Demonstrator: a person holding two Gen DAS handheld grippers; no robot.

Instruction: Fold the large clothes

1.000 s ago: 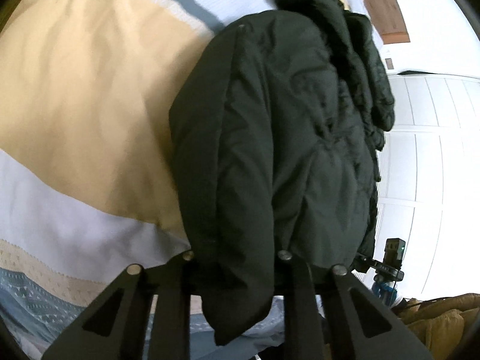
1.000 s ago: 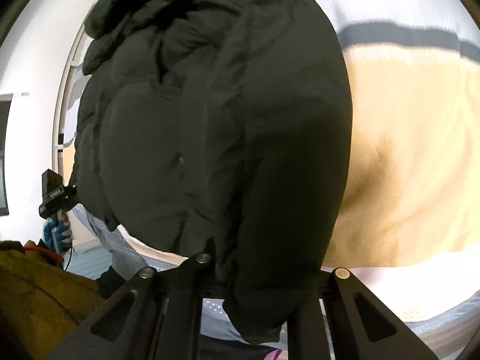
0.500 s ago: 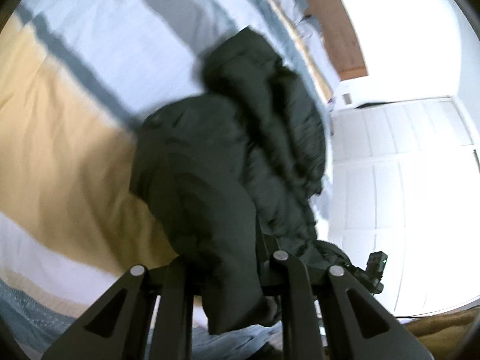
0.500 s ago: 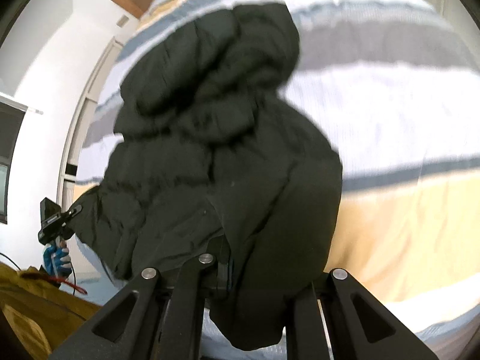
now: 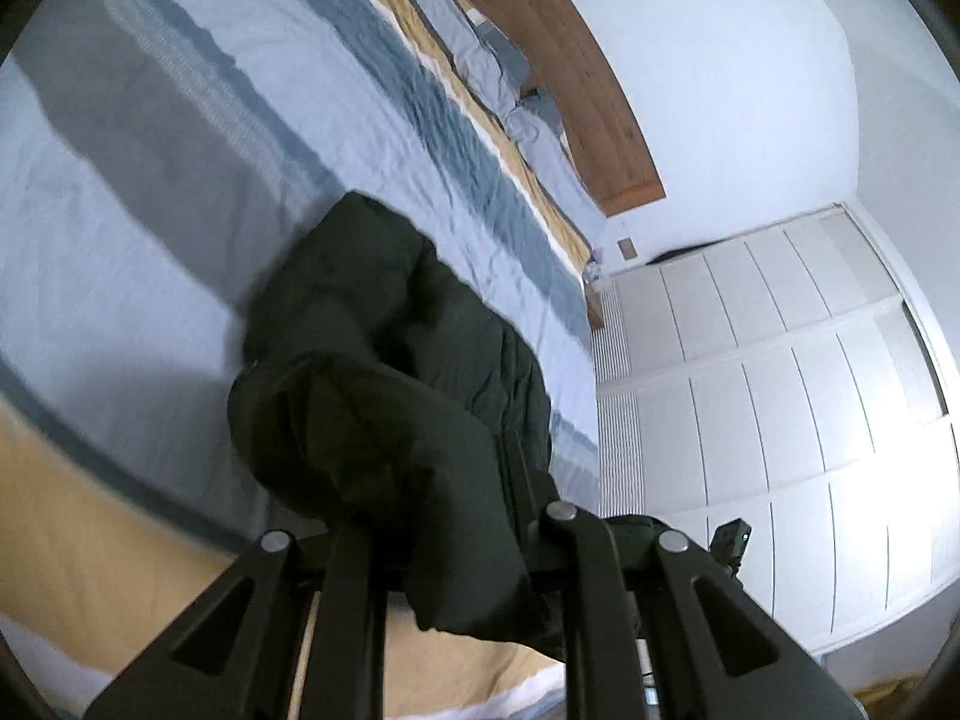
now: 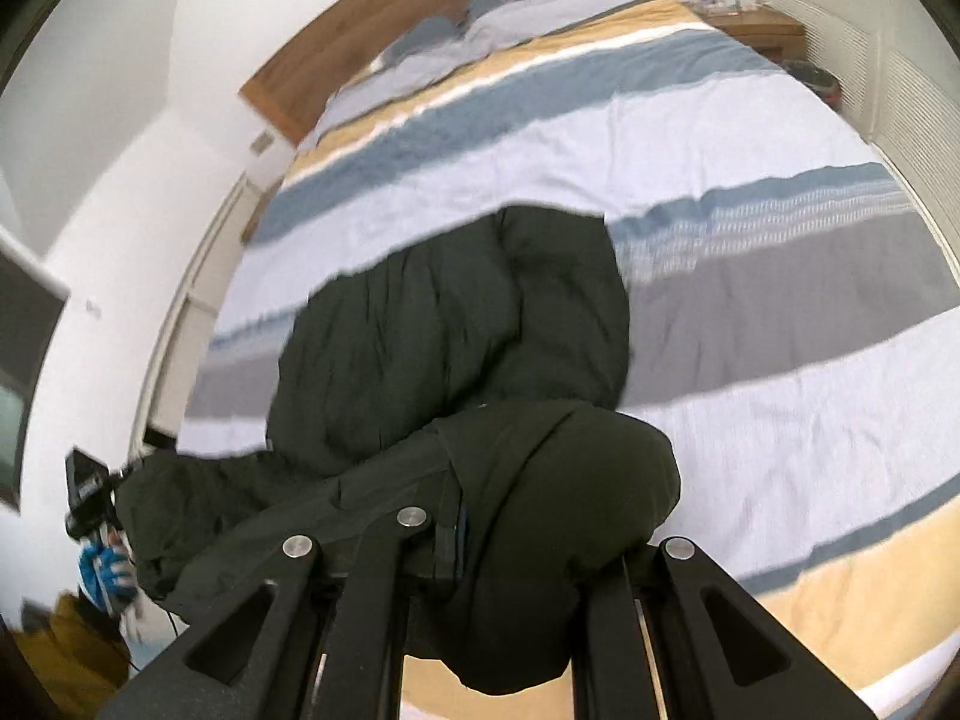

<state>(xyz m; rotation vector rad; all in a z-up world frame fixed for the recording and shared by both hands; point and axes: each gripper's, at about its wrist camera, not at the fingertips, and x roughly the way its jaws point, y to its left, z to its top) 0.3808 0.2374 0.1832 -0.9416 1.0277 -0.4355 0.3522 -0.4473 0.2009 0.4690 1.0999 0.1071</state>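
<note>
Since the earlier frames the jacket [image 5: 396,396] has been lifted well clear at its near edge: a sec ago it filled both views, lying on the yellow band of the bed [image 5: 150,192]; now it is seen smaller, and much more of the striped cover, the headboard [image 5: 576,84] and the wardrobe [image 5: 810,390] is taken in. Both claws have been raised and tipped up w/ the fabric carried along.

Left claw [image 5: 456,546]: closed on a thick roll of jacket edge, which is bunched between the fingers and hangs just below them. Right claw [image 6: 498,546]: likewise clamped on the same hem, a fat fold bulging over its right finger. Ahead of both claws the rest of the jacket trails away and rests on the grey and pale-blue stripes; the far end looks rumpled, poss. the hood, but that cannot be told.

Meaning for the task, as judged: the near half has been picked up for a fold over the far half, approx. mid-fold, nothing laid down yet.

In the right view, the left device, held in a blue-gloved hand [image 6: 105,570], is seen at far left.

Writing: none legible; no brand or label can be made out on jacket or claws.
</note>
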